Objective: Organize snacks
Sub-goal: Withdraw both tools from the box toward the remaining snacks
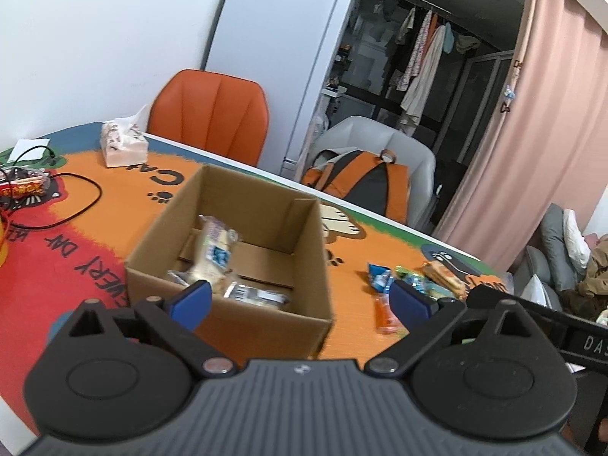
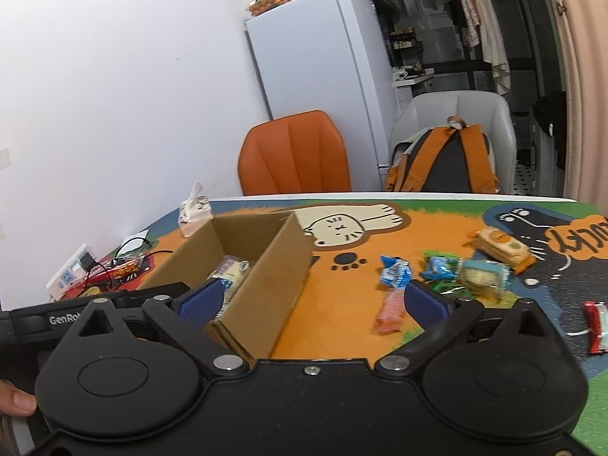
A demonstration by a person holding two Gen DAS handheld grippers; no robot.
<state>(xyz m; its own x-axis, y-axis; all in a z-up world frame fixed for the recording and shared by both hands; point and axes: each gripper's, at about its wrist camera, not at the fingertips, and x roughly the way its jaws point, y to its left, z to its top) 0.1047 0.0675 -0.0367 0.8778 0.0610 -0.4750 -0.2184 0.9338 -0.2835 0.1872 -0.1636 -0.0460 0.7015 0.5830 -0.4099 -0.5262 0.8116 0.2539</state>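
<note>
An open cardboard box (image 1: 243,190) stands on the cartoon table mat, with a cream wrapped packet (image 1: 214,252) and other small packets inside. My left gripper (image 1: 300,298) is open above the box's near wall, nothing between its fingers. Loose snacks lie to the right of the box: an orange stick packet (image 2: 391,309), blue packets (image 2: 395,271), a pale square packet (image 2: 482,275), a cracker packet (image 2: 501,247) and a red-and-white packet (image 2: 598,326). My right gripper (image 2: 313,298) is open and empty, hanging between the box (image 2: 266,266) and the stick packet.
A tissue pack (image 1: 123,144), black cables (image 1: 76,205) and a power strip (image 2: 72,273) sit at the mat's far left. An orange chair (image 1: 211,117) and a grey chair holding a backpack (image 2: 444,159) stand behind the table. A thumb (image 2: 15,402) shows at the left edge.
</note>
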